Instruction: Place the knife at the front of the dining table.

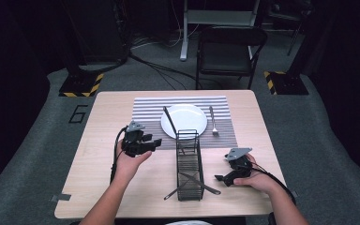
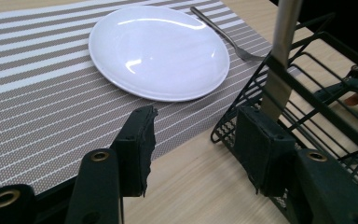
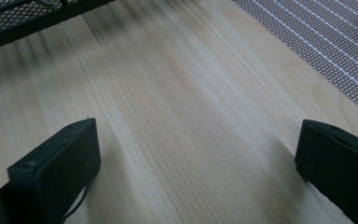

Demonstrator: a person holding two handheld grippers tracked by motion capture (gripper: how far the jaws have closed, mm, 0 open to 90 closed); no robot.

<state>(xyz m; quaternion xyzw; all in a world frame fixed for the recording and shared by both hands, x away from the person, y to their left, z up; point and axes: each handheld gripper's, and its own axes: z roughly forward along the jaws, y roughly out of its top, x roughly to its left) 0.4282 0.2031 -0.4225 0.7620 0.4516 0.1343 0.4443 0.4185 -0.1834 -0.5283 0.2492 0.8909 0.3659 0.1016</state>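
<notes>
Pale wood grain covers the table [image 1: 98,178], which carries one striped placemat [image 1: 145,105], one white plate [image 1: 184,120], one fork [image 1: 213,121] and one black wire basket [image 1: 189,166]. At the left, the left gripper [image 1: 155,143] is held above the wood beside the basket, its jaws wide apart with nothing between them. A long utensil [image 1: 170,123] leans out of the basket across the plate's rim; two more handles poke through the basket's near end. The fork lies on the mat just right of the plate. At the right, the right gripper [image 1: 219,178] sits low over bare wood, jaws spread wide and empty. A "6" [image 1: 77,114] is marked on the grey floor [image 1: 323,140]. One dark folding chair [image 1: 228,49] stands beyond the table.
</notes>
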